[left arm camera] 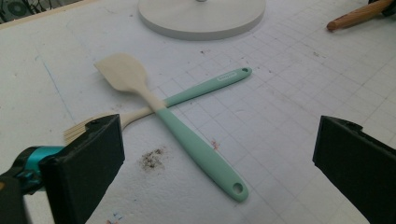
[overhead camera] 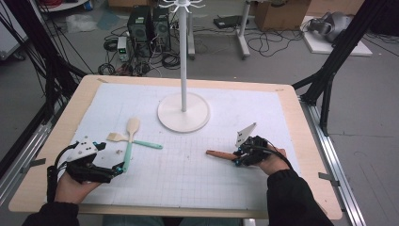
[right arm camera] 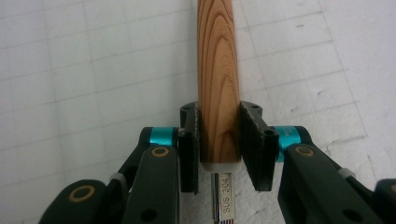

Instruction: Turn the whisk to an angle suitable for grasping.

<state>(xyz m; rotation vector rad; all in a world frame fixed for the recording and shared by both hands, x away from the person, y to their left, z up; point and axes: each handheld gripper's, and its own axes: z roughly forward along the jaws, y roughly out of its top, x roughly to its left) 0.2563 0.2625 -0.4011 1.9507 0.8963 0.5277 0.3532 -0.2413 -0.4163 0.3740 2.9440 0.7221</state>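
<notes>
High view: left gripper (overhead camera: 118,168) near the left near corner of the table (overhead camera: 51,188), jaws spread, tips just beside the near end of a mint-handled spatula (overhead camera: 130,141). Crossing that, a mint-handled brush (overhead camera: 136,141), bristles to the left, handle running right. Farther off at centre, a white rack stand (overhead camera: 183,112) with its round base on the gridded mat (overhead camera: 188,174). To the right, right gripper (overhead camera: 239,157) pinching a wooden-handled utensil (overhead camera: 221,154) that lies flat on the mat, handle pointing left. Wide bare mat between the two grippers and along the near edge; right edge of the table well clear of the right hand. No containers on the table. Left gripper view: two black jaws wide apart, nothing between them. Ahead, the spatula (left arm camera: 177,126) with cream blade far left and mint handle coming near, hanging hole at its near end; the brush (left arm camera: 196,91) crossed under it, bristles partly hidden behind the left jaw. A dark smudge of crumbs (left arm camera: 153,158) just left of the spatula handle. Stand base (left arm camera: 201,18) at the far edge, wooden handle tip (left arm camera: 355,16) at far right. Right gripper view: jaws pressed onto the wooden handle (right arm camera: 218,84), strong reddish grain, pale ferrule below and a steel shank stamped SUS 304 (right arm camera: 225,196).
</notes>
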